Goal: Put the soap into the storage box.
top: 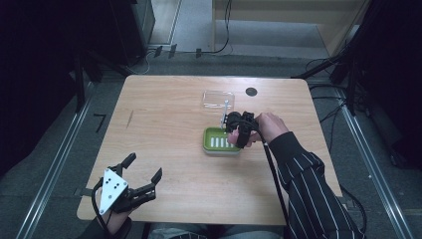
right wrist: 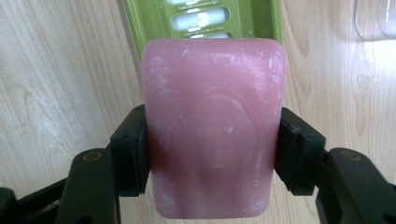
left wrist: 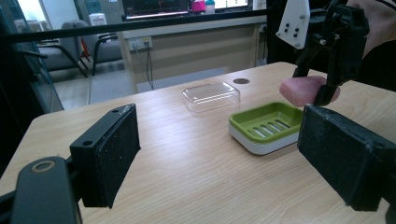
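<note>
The right gripper is clamping a pink soap bar between its jaws, seemingly just above the green soap dish; the left gripper is resting wide open.

Appears a lab or test room set inside an office. Bare wooden tabletop standing on grey carpet, flanked by metal floor rails along left and right edges. Loose cables trailing beyond the far edge. Dark stands near the far corners. Past the far edge, grey chairs, wall sockets and lit monitors on a long desk.
</note>
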`<action>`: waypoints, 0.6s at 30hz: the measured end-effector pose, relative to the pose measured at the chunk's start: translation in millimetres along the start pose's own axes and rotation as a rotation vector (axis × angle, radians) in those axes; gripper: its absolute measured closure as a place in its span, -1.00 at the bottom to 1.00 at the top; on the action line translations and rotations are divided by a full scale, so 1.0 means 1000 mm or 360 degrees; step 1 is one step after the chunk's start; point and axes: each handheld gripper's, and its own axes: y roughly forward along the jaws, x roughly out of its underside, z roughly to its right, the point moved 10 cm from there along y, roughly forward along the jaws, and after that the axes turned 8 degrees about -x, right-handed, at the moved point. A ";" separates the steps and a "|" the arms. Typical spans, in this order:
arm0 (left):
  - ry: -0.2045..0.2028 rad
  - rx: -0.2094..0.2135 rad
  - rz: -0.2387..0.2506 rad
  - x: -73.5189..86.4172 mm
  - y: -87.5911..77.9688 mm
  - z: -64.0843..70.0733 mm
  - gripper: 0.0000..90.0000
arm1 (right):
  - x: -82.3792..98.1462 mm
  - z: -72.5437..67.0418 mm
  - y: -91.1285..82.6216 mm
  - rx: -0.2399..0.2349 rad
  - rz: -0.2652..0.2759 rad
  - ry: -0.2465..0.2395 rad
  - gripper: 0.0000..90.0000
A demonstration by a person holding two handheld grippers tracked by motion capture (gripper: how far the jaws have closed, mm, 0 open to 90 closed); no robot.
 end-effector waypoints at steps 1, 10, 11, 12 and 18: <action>0.0001 -0.0002 -0.0002 0.000 0.000 0.000 -0.70 | -0.002 0.001 0.000 0.0006 0.0004 -0.0027 -0.14; 0.0004 0.0002 -0.0003 0.000 0.000 0.000 -0.70 | -0.010 -0.002 0.005 -0.0010 -0.0008 -0.0065 -0.14; 0.0003 0.0001 -0.0003 0.000 0.000 0.000 -0.70 | -0.010 -0.002 0.005 -0.0010 -0.0008 -0.0065 -0.14; 0.0005 0.0002 -0.0003 0.000 0.000 0.000 -0.70 | -0.011 -0.002 0.005 -0.0007 -0.0003 -0.0078 -0.14; 0.0006 0.0004 -0.0003 0.000 0.000 0.001 -0.70 | -0.014 -0.004 0.008 -0.0022 -0.0015 -0.0106 -0.14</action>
